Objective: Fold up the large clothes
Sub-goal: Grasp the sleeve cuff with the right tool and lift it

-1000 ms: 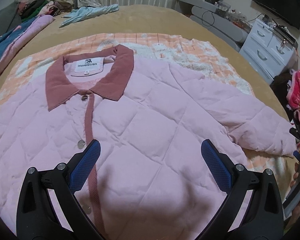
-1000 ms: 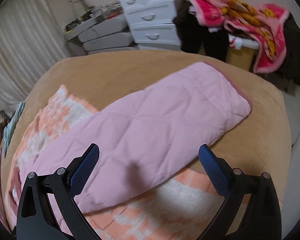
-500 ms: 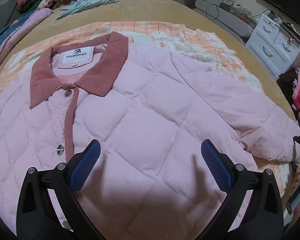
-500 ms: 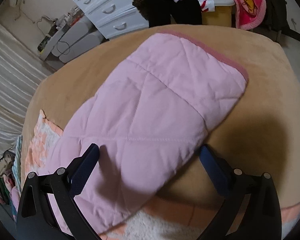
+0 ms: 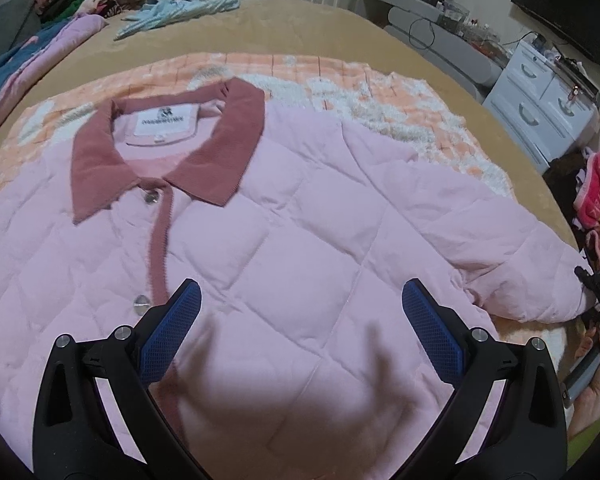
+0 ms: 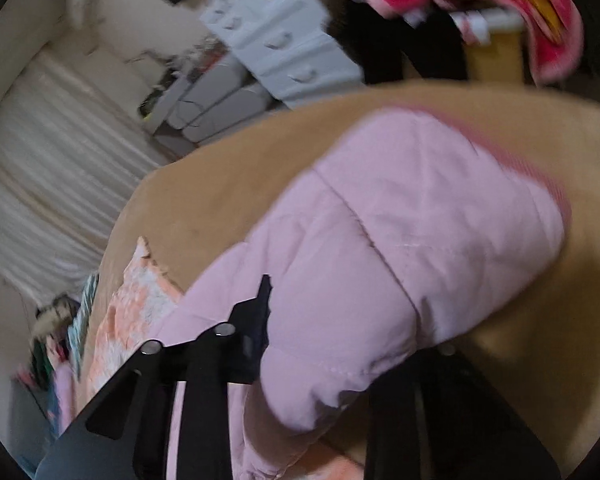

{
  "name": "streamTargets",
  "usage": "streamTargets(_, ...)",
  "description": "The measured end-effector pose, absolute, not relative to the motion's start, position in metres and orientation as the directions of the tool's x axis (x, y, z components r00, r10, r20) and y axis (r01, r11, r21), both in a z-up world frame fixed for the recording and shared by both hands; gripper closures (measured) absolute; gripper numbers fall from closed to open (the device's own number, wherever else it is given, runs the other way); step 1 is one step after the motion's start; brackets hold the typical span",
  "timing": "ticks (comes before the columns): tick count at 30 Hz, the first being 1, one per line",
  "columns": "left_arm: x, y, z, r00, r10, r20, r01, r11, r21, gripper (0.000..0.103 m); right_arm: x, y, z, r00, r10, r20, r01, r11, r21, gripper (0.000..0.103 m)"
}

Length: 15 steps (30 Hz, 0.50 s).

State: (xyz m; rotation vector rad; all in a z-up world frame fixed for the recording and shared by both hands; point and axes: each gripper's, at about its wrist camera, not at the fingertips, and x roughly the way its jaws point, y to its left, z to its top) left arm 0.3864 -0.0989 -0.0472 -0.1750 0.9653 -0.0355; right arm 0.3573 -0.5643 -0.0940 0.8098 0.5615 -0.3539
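So the pink quilted jacket (image 5: 284, 240) is lying face up, buttoned, on an orange-and-white blanket (image 5: 380, 92) that's covering the tan bed (image 5: 300, 28), dusty-rose collar (image 5: 168, 152) pointing away from the camera. The left hand-held gripper (image 5: 300, 336) is hovering over the jacket's front with its blue pads spread wide, nothing in them. Further right, the sleeve (image 6: 400, 248) is stretching out toward the bed's edge, and the right hand-held gripper (image 6: 340, 344) is pinching it tight near the cuff end, fabric bunching up between its fingers.
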Motion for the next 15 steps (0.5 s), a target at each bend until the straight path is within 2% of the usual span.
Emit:
streamTargets(3,0.380,-0.090,-0.035,0.582,-0.114,-0.805,-0.052,0.983,-0.176,0.008,0.354,-0.545,-0.062,0.849,-0.072,-0.523,0.409,0.716,0.566,0.083)
streamTargets(11,0.365,-0.065,-0.010,0.602,-0.101,-0.792,-0.077,0.980,-0.184,0.008,0.346,-0.467,0.017,0.926,-0.032,-0.376,0.199,0.888,0.415,0.085)
streamTargets(15,0.360,-0.045,0.007,0.612,-0.100,-0.785,-0.088,0.977,-0.193,0.008,0.356,-0.428,0.046,0.929,-0.007,-0.371,0.136,0.937,0.323,0.085)
